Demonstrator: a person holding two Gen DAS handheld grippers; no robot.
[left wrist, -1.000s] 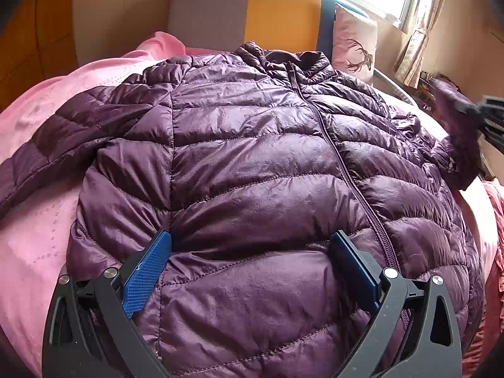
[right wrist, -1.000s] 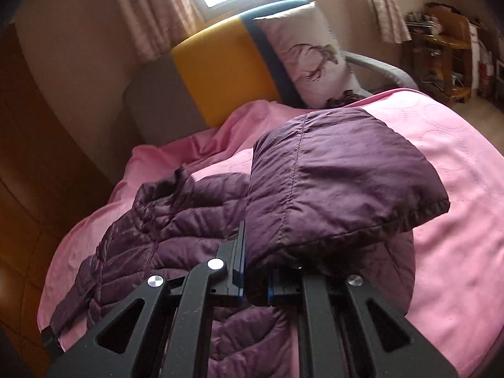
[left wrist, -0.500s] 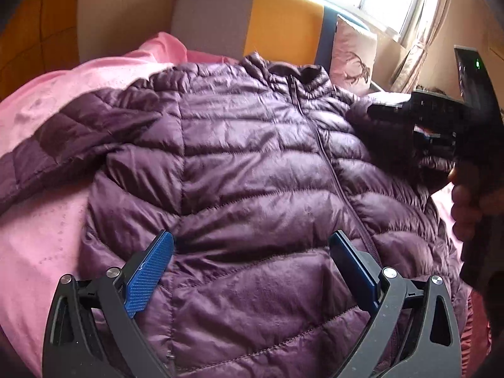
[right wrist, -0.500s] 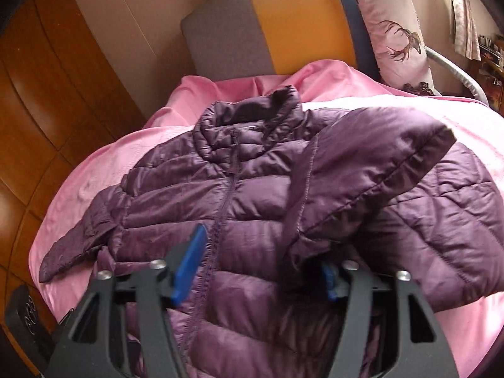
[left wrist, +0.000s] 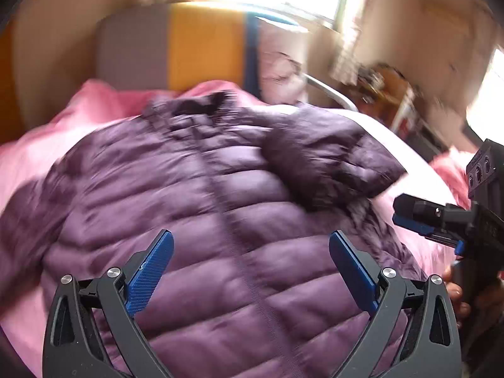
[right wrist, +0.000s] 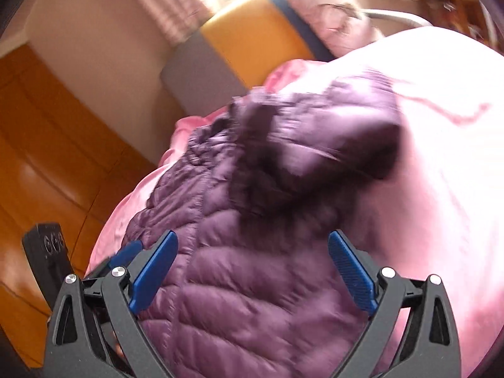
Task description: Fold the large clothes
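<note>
A purple quilted puffer jacket lies front up on the pink bed cover, zip down its middle; the right wrist view has the jacket too. Its right sleeve is folded in over the chest and lies free; the sleeve is blurred in the right wrist view. My left gripper hovers open above the jacket's lower front, nothing between its pads. My right gripper has its jaws opening wide over the jacket's right side, nothing between them. From the left wrist view the right gripper sits at the right edge, in a hand.
The pink bed cover reaches out to the right of the jacket. A grey, yellow and blue headboard and a pale deer-print pillow stand behind. Wooden wall panels are at left, cluttered shelves beyond the bed.
My right gripper carried the sleeve across the chest, let it go and pulled back to the right with jaws wide. My left gripper rose and the view tipped up; both views now blur.
</note>
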